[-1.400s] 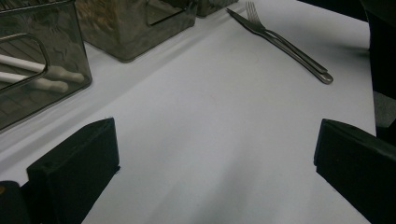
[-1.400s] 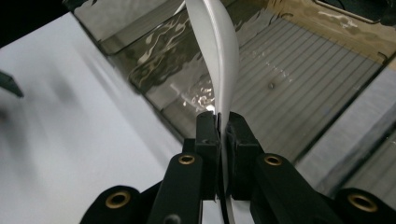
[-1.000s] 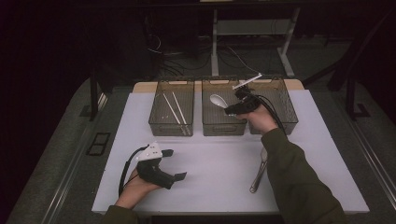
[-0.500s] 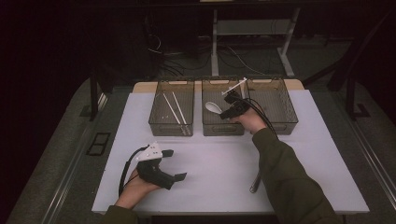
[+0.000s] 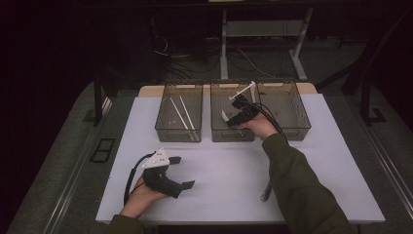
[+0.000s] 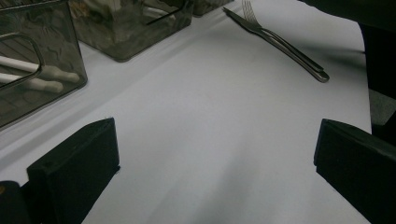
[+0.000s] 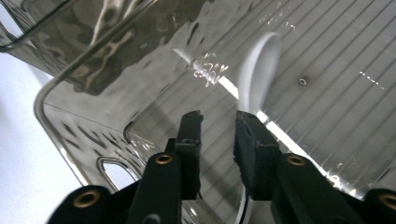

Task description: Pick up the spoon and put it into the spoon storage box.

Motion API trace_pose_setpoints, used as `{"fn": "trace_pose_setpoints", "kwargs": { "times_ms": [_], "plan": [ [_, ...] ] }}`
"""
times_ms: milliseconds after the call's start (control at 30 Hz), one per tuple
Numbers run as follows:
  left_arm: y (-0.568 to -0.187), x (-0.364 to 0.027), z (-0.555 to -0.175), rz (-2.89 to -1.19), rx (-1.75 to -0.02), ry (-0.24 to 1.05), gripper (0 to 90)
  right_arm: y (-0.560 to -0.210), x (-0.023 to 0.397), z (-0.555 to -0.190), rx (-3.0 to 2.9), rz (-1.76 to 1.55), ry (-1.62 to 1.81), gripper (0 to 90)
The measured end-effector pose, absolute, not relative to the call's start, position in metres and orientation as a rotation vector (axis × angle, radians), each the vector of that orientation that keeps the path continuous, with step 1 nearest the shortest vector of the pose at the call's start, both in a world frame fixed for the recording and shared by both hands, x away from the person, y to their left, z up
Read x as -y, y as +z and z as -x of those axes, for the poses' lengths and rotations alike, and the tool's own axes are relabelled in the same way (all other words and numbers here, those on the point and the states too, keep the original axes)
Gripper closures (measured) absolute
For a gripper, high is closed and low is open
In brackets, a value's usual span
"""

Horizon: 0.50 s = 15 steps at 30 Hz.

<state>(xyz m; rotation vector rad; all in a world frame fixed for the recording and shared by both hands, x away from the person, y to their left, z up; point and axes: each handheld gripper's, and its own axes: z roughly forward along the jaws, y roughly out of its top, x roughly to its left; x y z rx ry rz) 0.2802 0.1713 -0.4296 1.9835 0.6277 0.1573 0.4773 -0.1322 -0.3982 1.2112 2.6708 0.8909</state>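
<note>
My right gripper (image 5: 232, 117) reaches down into the middle clear bin (image 5: 232, 135). A white spoon (image 7: 259, 70) lies just past its right jaw, its bowl over the ribbed bin floor; the spoon (image 5: 224, 117) also shows white at the jaw tips in the high view. The jaws of the right gripper (image 7: 217, 126) have just been opening, and a narrow gap stands between them with no pad pressing on the spoon. My left gripper (image 5: 182, 171) rests on the white table near the front left. In its own view the left gripper (image 6: 215, 158) stands wide open on bare table.
Three clear bins stand in a row at the back. The left bin (image 5: 178, 131) holds long white sticks (image 5: 184, 114); the right bin (image 5: 287, 127) sits beside my right hand. A metal fork (image 5: 267, 190) (image 6: 275, 39) lies on the table by the right forearm.
The right hand moved left and down, carrying the spoon from above the right bin into the middle bin, and its jaws parted. The left hand stayed put.
</note>
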Motion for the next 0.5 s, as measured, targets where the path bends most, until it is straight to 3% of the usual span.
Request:
{"fn": "trace_pose_setpoints", "kwargs": {
  "times_ms": [267, 500],
  "plan": [
    [-0.431, -0.174, -0.281, -1.979, -0.638, 0.157, 0.0, -0.381, 0.147, -0.472, -2.598, -1.25, 1.076, 54.0],
    [-0.431, -0.175, -0.282, -1.972, -0.647, 0.148, 0.0, -0.362, 0.166, -0.453, -2.574, -1.22, 1.218, 51.2]
  ]
}}
